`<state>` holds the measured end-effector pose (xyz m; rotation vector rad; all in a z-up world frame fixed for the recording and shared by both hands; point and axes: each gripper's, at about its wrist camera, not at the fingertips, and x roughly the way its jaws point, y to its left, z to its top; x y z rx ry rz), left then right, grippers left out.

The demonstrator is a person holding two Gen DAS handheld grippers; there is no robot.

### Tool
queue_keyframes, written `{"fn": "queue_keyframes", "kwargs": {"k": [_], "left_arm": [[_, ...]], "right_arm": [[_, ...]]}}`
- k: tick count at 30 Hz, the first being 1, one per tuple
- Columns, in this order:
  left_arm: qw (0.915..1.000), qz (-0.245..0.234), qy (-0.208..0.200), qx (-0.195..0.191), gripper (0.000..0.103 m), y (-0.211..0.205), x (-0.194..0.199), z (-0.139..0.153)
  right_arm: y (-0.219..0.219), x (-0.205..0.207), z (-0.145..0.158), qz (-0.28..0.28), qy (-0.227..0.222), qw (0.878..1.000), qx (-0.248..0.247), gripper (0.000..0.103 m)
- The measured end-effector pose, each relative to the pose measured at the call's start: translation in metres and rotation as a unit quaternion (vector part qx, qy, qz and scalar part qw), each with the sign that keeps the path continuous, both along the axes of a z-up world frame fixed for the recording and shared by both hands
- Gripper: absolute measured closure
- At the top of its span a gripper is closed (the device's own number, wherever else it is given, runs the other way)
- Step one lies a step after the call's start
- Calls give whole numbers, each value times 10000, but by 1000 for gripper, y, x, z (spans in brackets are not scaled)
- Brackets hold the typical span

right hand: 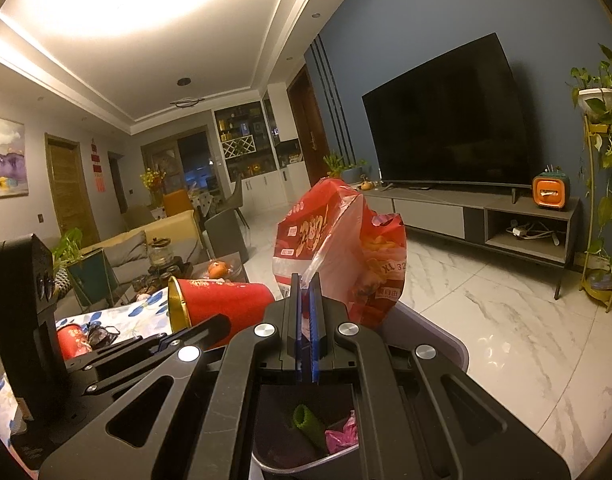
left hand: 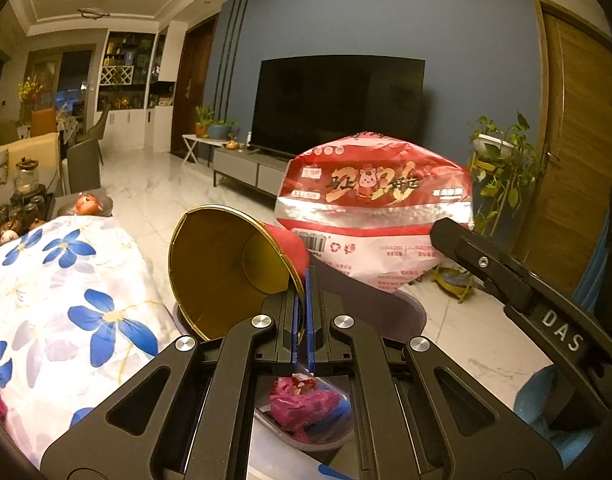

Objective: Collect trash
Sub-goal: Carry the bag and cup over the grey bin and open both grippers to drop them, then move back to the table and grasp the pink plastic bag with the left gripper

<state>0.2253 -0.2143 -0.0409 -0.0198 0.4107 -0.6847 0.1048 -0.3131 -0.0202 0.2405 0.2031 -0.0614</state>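
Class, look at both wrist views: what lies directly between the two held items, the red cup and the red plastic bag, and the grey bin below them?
Nothing. In both views the red cup and red plastic bag hang over the open grey bin with only air between; pink scrap already lies inside.

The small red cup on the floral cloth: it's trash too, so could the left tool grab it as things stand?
Probably not yet. The left tool is shut on the gold-lined red cup over the bin. The small red cup lies uncovered, so the way looks free once it lets go.
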Motion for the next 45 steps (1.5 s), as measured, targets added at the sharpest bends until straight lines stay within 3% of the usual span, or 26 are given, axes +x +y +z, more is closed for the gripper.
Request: {"fn": "queue_keyframes", "kwargs": {"k": [3,5,8,9,12,16,19,21,29,37,45], "left_arm": [[10000,-44,19,14,99,-1,2,-3],[10000,-55,46,42,91,0,3,-6],[10000,25,25,-1,62,5,3,-8],[10000,41,28,-51,54,8,3,-9],[9998,186,39,-99,44,15,3,-9],[9986,499,32,-149,31,33,-1,-8],[9967,807,-49,-117,25,47,-8,-6],[9941,1077,-39,-96,21,59,-14,-5],[9821,1874,-159,-72,14,108,-44,-1],[9654,2603,-137,14,13,165,-70,-4],[9422,3334,-94,314,13,224,-88,-23]], "right_arm": [[-2,6,-2,19,73,10000,60,99],[-3,10,-5,51,127,9999,96,99],[-6,15,-6,54,225,9997,109,99],[-6,16,-7,65,260,9996,113,96],[-7,18,-10,61,300,9995,112,80],[-6,18,-11,45,341,9994,73,77],[-5,15,-10,36,338,9994,77,66],[-2,11,-10,36,301,9995,91,49],[17,-3,-7,87,246,9996,-125,26],[40,-13,-2,179,102,9996,-202,21],[76,-10,-7,553,241,9979,-238,20]]}}
